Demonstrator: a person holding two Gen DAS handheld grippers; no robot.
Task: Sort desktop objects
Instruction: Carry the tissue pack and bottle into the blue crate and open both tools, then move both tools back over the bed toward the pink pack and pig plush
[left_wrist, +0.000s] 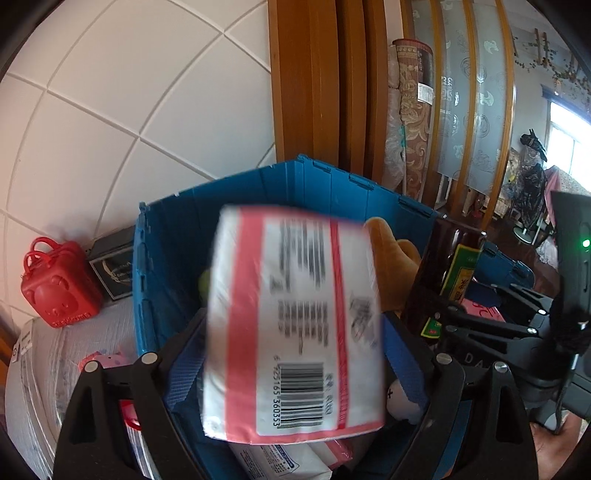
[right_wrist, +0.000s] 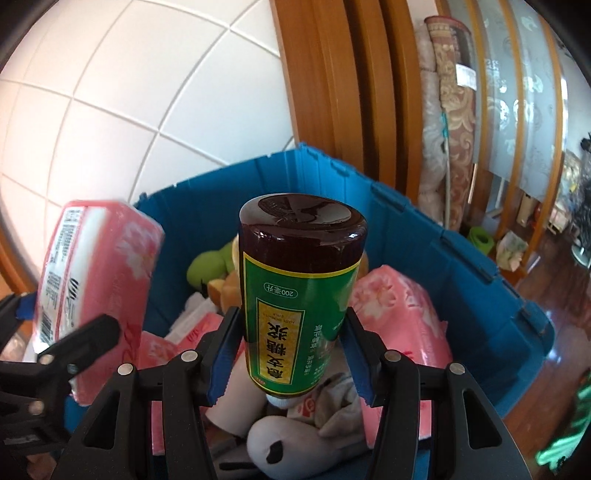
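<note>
My left gripper (left_wrist: 295, 365) is shut on a pink and white tissue pack (left_wrist: 295, 317), held over the blue crate (left_wrist: 173, 240). The same pack shows at the left of the right wrist view (right_wrist: 92, 273). My right gripper (right_wrist: 291, 332) is shut on a brown syrup bottle with a green label (right_wrist: 299, 288), held with its base away from the camera and its cap toward the camera, above the crate (right_wrist: 424, 236). The bottle also shows in the left wrist view (left_wrist: 443, 280).
The crate holds pink tissue packs (right_wrist: 399, 310), plush toys (right_wrist: 207, 269), a white plush (right_wrist: 291, 439) and paper boxes. A red bear-shaped case (left_wrist: 55, 288) and a dark box (left_wrist: 114, 266) stand left of the crate. White tiled wall and wooden door frame lie behind.
</note>
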